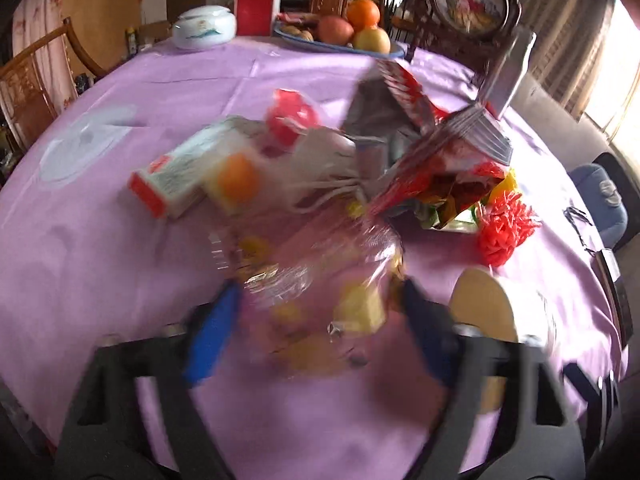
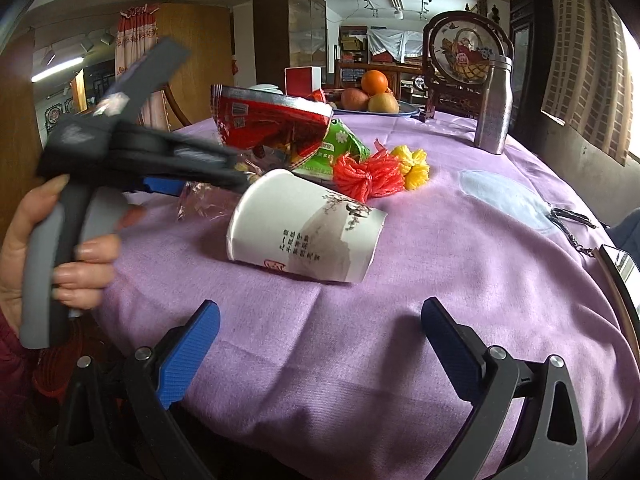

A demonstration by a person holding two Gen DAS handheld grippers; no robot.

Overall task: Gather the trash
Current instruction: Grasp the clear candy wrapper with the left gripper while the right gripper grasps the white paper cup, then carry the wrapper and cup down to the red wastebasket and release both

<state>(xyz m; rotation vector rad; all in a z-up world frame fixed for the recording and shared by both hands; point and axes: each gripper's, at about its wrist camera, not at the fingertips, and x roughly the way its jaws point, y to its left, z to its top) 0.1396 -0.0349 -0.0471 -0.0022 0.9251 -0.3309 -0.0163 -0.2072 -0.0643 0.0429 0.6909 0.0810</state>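
Pretty blurry from the left wrist, but left gripper (image 1: 316,300) spread wide around a crinkly clear plastic bag with yellow bits inside (image 1: 320,264); can't tell whether actually pinching it. Right gripper (image 2: 320,320) also wide apart, nothing between the blue pads, hovering over the round table with a lilac cloth (image 2: 460,300). Just ahead, lying on its side: white paper cup with printed ink-style art (image 2: 308,228). Behind it, red foil snack bag (image 2: 272,124), green wrapper (image 2: 340,148), red and yellow plastic pom-poms (image 2: 380,172). Far back: blue plate of oranges and apples (image 2: 372,94), silver metal flask (image 2: 494,108).
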